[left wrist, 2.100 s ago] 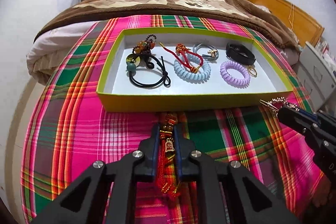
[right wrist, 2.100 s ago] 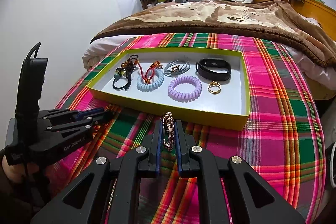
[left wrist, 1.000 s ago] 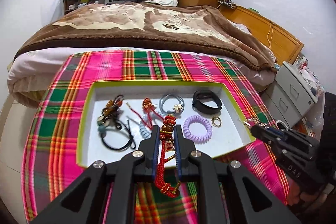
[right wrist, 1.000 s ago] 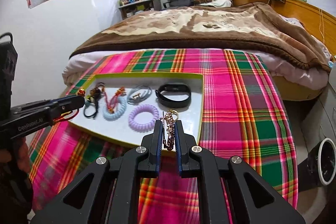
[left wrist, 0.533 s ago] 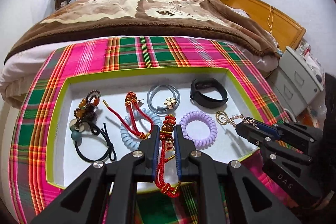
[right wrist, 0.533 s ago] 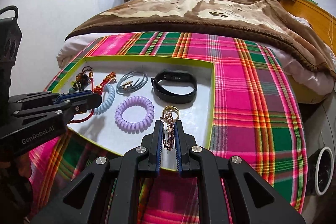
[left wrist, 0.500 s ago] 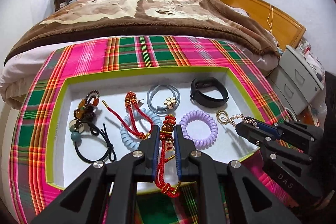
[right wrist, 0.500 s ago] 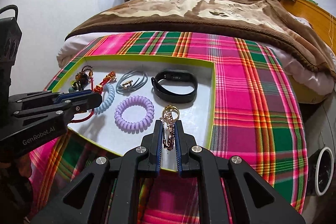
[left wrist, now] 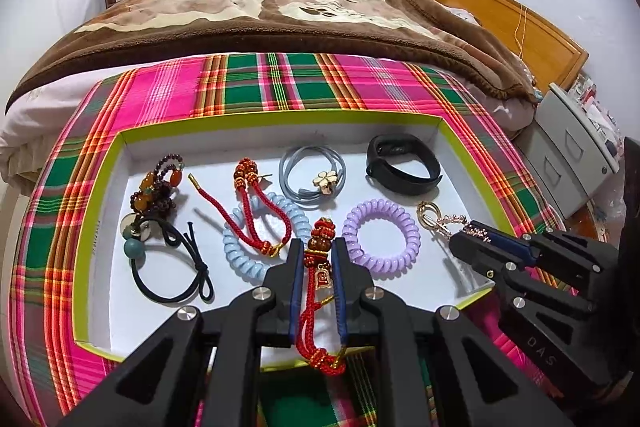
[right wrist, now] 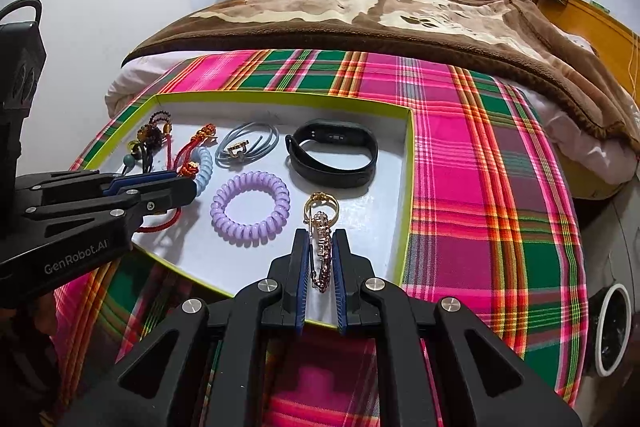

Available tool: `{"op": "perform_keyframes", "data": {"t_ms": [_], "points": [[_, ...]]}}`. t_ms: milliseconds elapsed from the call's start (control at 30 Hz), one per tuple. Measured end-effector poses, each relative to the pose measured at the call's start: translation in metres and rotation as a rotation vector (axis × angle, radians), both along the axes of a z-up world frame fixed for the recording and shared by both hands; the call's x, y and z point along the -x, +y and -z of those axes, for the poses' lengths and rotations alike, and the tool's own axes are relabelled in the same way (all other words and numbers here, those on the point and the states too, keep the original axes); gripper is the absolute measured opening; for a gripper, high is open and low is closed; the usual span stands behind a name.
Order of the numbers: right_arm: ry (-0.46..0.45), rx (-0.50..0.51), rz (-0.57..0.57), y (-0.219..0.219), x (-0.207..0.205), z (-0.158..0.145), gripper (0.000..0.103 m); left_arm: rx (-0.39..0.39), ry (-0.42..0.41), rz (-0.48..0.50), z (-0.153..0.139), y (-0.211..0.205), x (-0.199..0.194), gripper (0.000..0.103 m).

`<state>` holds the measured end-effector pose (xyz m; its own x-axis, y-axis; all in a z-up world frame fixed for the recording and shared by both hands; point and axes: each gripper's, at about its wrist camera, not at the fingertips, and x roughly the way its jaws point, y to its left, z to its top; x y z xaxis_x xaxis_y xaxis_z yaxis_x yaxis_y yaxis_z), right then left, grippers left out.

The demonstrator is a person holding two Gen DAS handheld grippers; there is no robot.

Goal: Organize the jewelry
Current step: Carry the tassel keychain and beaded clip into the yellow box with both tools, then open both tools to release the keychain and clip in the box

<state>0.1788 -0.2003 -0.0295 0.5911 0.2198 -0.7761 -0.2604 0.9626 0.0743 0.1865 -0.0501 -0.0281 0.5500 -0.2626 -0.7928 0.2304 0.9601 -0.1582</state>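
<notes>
**Two dangling pieces held over the tray**

My left gripper (left wrist: 316, 267) is clamped on the red cord charm (left wrist: 319, 269), low centre of the left view, its tassel end drooping below the jaws. My right gripper (right wrist: 320, 259) pinches the gold chain keyring (right wrist: 322, 247), low centre of the right view, over the tray's (right wrist: 408, 187) right part. Both look light, limp and prone to swing. I judge the charm's bead cluster and the chain near its ring the surest holds.

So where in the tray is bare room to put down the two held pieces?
Bare floor lies between the purple coil, black band and right tray wall, and along the near wall. The left half, around the black hair tie, is crowded.
</notes>
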Motion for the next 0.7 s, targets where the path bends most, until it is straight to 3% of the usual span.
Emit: {"op": "perform_keyframes", "data": {"t_ms": [200,367,700], "points": [[-0.01,0.013,0.007,0.001,0.002,-0.001,0.015,0.007,-0.005,-0.009,-0.002,0.003,0.003,0.018],[-0.018,0.002,0.017,-0.001,0.004,-0.004,0.035,0.013,-0.017,-0.012,-0.007,0.004,0.007,0.028],[-0.035,-0.019,0.021,0.002,0.013,-0.013,0.036,0.012,-0.037,-0.035,-0.018,0.011,0.021,0.036]]}}
